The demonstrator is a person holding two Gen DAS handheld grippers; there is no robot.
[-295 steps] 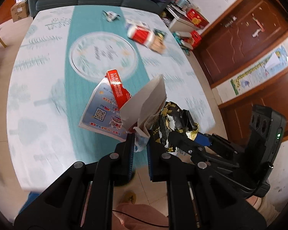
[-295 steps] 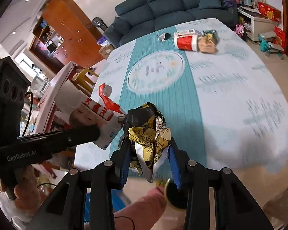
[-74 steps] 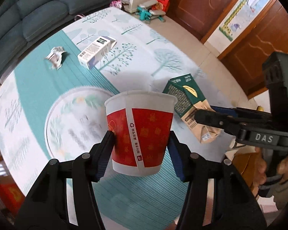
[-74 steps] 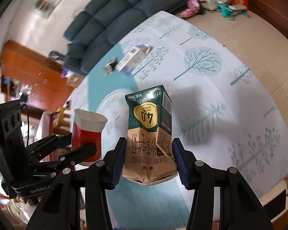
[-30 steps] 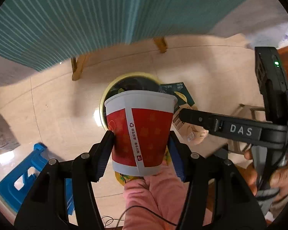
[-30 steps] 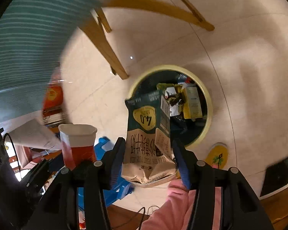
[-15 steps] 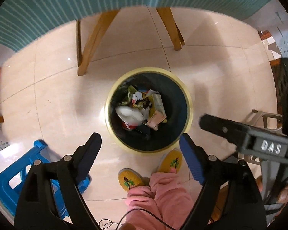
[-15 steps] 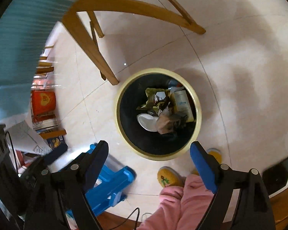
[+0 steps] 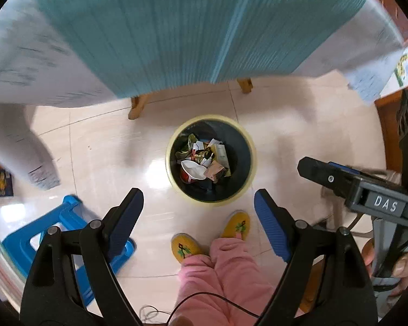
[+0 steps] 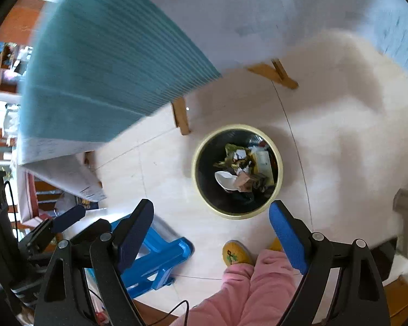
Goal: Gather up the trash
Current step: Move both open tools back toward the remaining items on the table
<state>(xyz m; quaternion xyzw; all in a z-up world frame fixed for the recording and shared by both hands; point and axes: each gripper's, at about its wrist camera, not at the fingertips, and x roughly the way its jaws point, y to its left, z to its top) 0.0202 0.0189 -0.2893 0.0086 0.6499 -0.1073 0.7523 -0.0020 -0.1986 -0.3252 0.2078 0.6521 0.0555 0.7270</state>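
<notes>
Trash (jumbled) half-hidden in bin

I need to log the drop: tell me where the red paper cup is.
The red paper cup lies on its side inside the yellow-rimmed bin, centre of both wrist views, beside the brown carton on the trash pile.

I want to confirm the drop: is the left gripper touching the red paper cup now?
Apart. In the left wrist view, the left gripper stands open and empty above the floor, while the red paper cup lies inside the bin.

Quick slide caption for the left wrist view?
Open left tool above round yellow-rimmed dark trash bin holding red paper cup and crumpled cartons.
</notes>
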